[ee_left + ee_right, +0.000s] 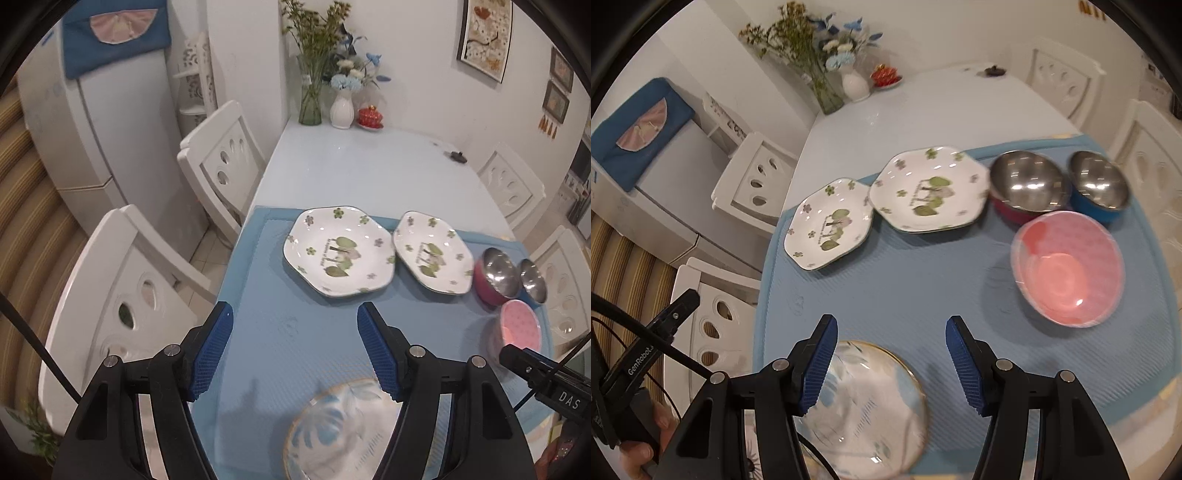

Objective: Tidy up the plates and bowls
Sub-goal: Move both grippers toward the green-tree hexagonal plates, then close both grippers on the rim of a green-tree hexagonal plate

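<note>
On the blue mat (280,332) two white hexagonal plates with green flower prints (340,251) (432,254) lie side by side at its far edge. To their right stand a magenta steel bowl (496,277), a blue steel bowl (533,282) and a pink bowl (519,325). A white plate with blue leaves (343,432) lies at the near edge, under both grippers. My left gripper (293,317) hangs open above the mat and holds nothing. My right gripper (892,325) is open too, above the leaf plate (864,406). The pink bowl (1067,269) sits ahead of it to the right.
A glass vase of flowers (310,99), a white vase (341,109) and a red lidded cup (370,116) stand at the table's far end. A small black object (458,156) lies at the right edge. White chairs (218,166) flank the table; a fridge (92,129) stands left.
</note>
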Available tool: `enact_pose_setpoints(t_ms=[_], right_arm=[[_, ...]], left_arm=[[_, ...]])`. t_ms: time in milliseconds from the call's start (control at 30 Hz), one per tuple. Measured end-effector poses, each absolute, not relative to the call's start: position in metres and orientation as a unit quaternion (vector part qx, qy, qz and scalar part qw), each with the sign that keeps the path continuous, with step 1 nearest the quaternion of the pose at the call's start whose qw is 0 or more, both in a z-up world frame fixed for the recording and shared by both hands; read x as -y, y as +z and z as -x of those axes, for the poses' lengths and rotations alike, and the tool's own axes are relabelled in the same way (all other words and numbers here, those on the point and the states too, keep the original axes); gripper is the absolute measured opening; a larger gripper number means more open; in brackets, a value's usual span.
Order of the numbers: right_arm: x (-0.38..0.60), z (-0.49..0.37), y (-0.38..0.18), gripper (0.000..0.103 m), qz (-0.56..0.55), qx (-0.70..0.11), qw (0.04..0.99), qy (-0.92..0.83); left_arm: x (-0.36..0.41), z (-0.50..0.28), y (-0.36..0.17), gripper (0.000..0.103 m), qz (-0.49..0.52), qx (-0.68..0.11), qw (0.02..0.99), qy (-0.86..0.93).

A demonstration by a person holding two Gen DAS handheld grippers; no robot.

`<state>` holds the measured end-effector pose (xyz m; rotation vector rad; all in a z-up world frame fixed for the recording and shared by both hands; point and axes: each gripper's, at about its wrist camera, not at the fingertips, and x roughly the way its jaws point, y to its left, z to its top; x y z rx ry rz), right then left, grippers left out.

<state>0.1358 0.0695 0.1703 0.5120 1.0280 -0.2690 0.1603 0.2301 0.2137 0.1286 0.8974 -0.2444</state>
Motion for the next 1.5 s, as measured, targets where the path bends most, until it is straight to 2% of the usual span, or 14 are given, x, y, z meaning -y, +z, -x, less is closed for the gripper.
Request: enact_pose_setpoints(t_ms=[300,533,1033,1200,1267,1333,1500], right_arm=[[-0.079,-0.216,0.139,0.059,-0.234,-0.496,0.824,-0.139],[-0.073,-0.263,0.11,0.059,-0.234,-0.496,0.821,-0.158],[-0.066,-0.334,0.023,0.058,-0.221,-0.555,0.785,-0.161],[-0.065,-0.343,0.014,0.042,-0.209,-0.557,0.791,-0.147],[-0.066,-0.346,0.013,0.032,-0.2,-0.553,0.796,-0.141],[-0.069,-0.35,0.013,0.031,-0.178,-0.553,0.801,-0.146],[-0.086,-0.349,0.017,0.031,-0.183,-0.561,0.793,-0.152]], left_arm=[[-0.209,-0.237,0.178,0.068,-0.092,-0.452,0.875,-0.144],[-0.201,-0.295,0.135,0.068,-0.071,-0.479,0.857,-0.178],[-0.197,-0.364,0.067,0.067,-0.05,-0.529,0.826,-0.188],[-0.189,-0.37,0.057,0.065,-0.059,-0.532,0.821,-0.198],[-0.187,-0.373,0.053,0.059,-0.061,-0.534,0.818,-0.204],[-0.187,-0.376,0.049,0.054,-0.063,-0.539,0.815,-0.204],[-0.2,-0.385,0.043,0.054,-0.052,-0.548,0.81,-0.2]])
